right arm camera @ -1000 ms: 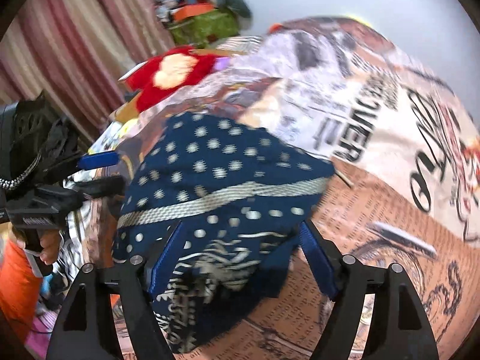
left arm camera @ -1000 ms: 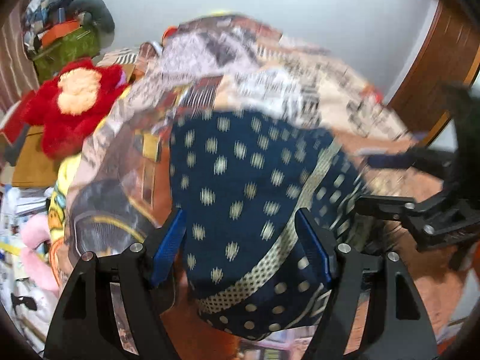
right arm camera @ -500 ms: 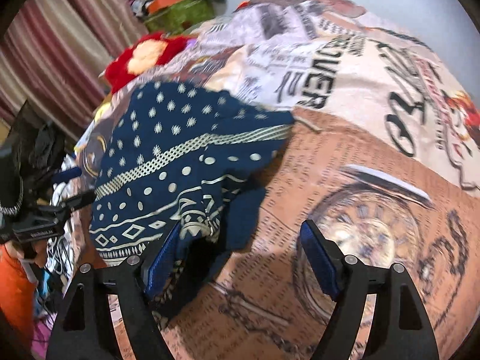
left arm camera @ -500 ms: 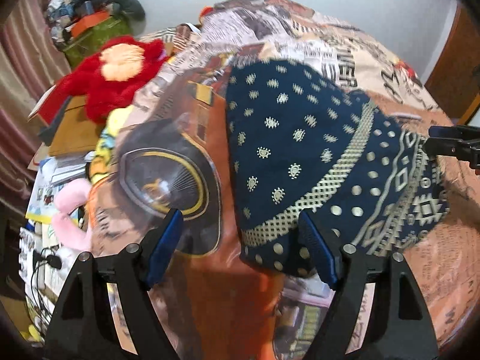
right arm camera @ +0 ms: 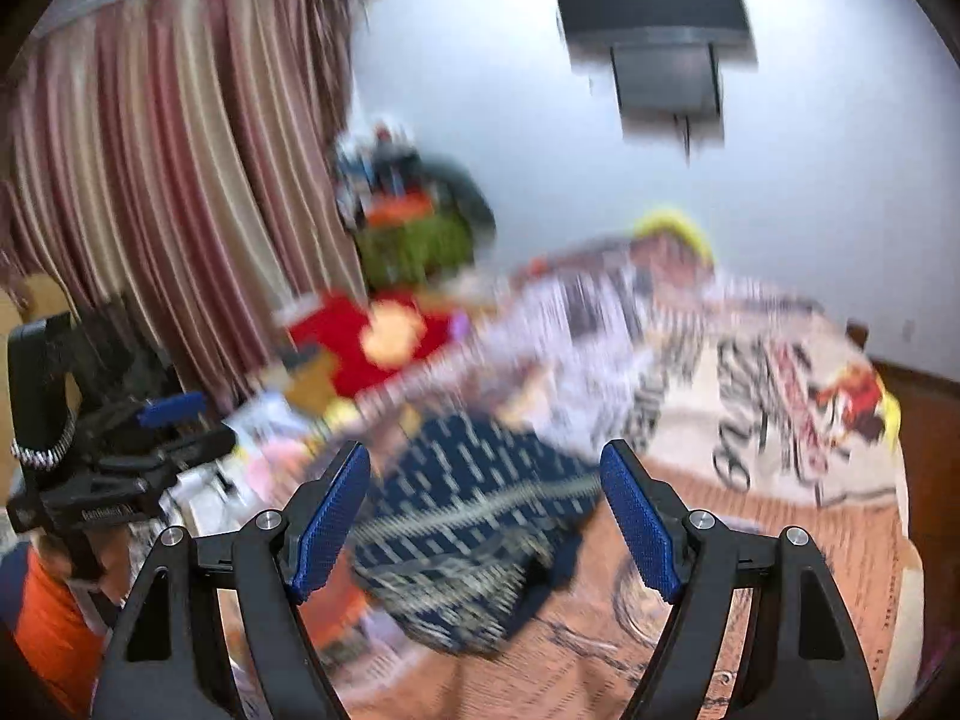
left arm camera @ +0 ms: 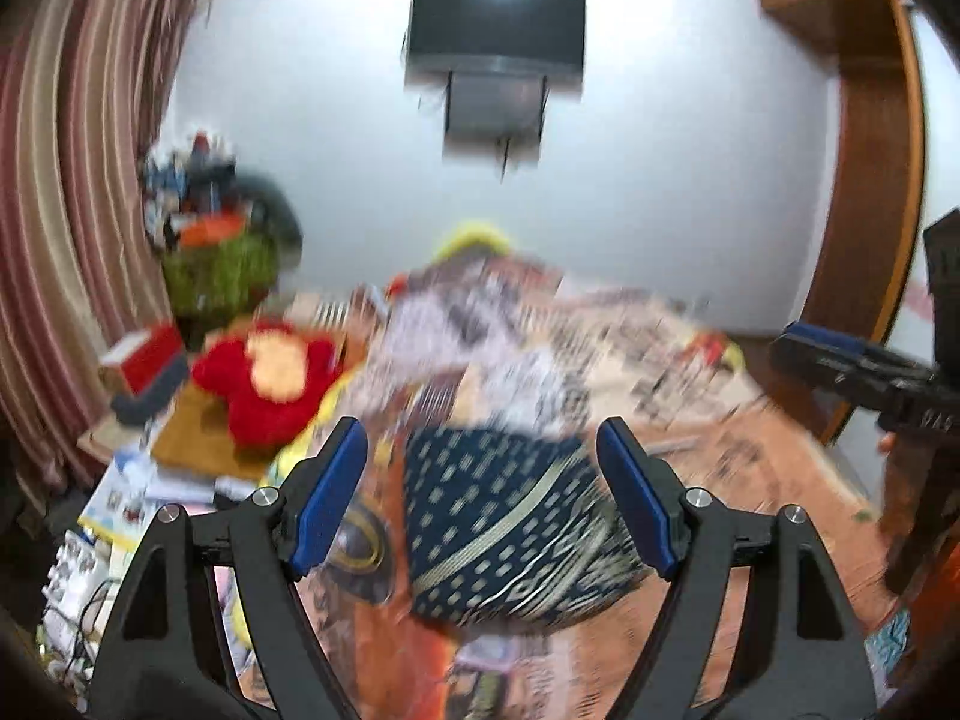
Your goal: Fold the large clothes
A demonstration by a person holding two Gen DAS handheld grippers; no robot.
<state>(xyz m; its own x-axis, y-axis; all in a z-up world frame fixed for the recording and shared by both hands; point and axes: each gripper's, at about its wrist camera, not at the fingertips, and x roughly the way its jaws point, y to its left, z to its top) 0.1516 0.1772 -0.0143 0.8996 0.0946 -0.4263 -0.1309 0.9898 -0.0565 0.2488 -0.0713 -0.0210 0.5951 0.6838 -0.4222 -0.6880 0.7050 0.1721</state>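
The folded navy garment (left arm camera: 510, 522) with pale dots and a light diagonal band lies in a compact bundle on the bed (left arm camera: 750, 480), on the orange part of the printed bedspread, and nothing grips it. In the left wrist view it sits between the two blue pads of the left gripper (left arm camera: 483, 501) and beyond them, apart from both; the jaws stand wide with nothing between them. In the right wrist view the same garment (right arm camera: 474, 516) shows at the centre, motion-blurred, framed by the right gripper (right arm camera: 483, 507), whose jaws are likewise spread wide and hold nothing. The right gripper also shows at 3 o'clock in the left view (left arm camera: 840, 360), and the left gripper at 9 o'clock in the right view (right arm camera: 174, 420), each well apart from the garment; how wide those jaws stand cannot be told from these side looks. Past the garment toward 12 o'clock the bedspread turns pale with dark lettering. At 10 o'clock from the garment a red stuffed toy (left arm camera: 270, 378) lies by the bed's edge on a heap of books and boxes, with a green basket (left arm camera: 222, 276) of clutter behind it. A striped curtain (right arm camera: 168, 192) hangs at 9 to 10 o'clock. High on the white wall at 12 o'clock hangs a dark television (left arm camera: 498, 30), and a wooden door frame (left arm camera: 870, 210) stands at 2 o'clock in the left view.
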